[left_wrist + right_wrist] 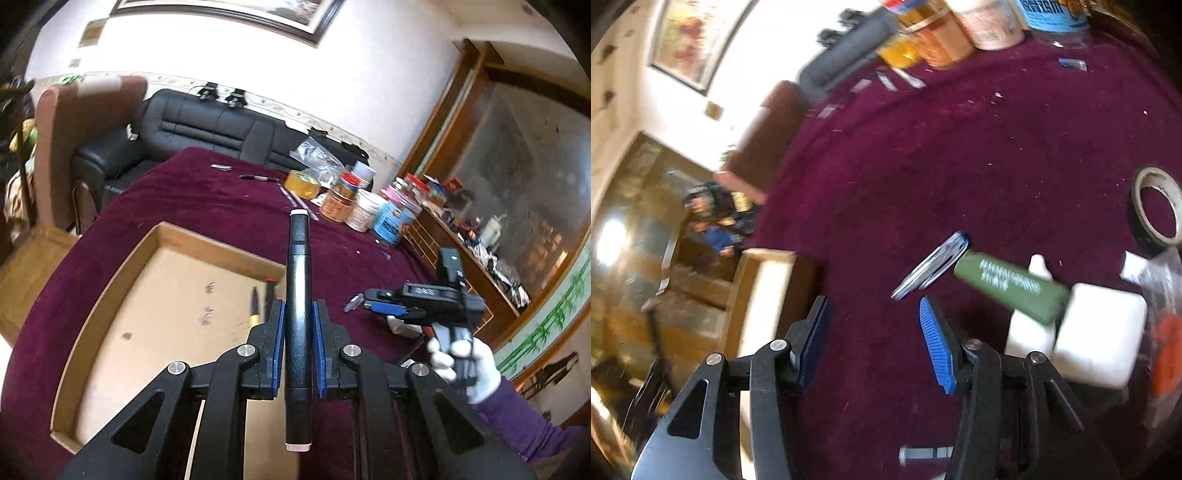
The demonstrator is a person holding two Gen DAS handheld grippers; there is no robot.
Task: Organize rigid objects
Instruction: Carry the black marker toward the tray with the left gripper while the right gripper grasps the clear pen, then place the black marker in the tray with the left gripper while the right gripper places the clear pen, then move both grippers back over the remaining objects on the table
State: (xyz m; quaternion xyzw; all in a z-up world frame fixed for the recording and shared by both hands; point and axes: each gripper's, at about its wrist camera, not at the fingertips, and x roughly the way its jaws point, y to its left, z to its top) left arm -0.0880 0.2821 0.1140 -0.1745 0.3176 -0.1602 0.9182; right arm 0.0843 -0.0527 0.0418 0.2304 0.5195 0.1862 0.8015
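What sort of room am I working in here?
Probably a home living room: a black sofa by the wall, a framed picture above it, and a table under a maroon cloth.

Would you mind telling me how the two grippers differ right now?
The left gripper is shut on a black marker; the right gripper stands open with nothing between its pads. The left gripper is over the edge of the cardboard box; the right gripper is over bare maroon tablecloth, near a folded pocket knife. Both have blue pads.
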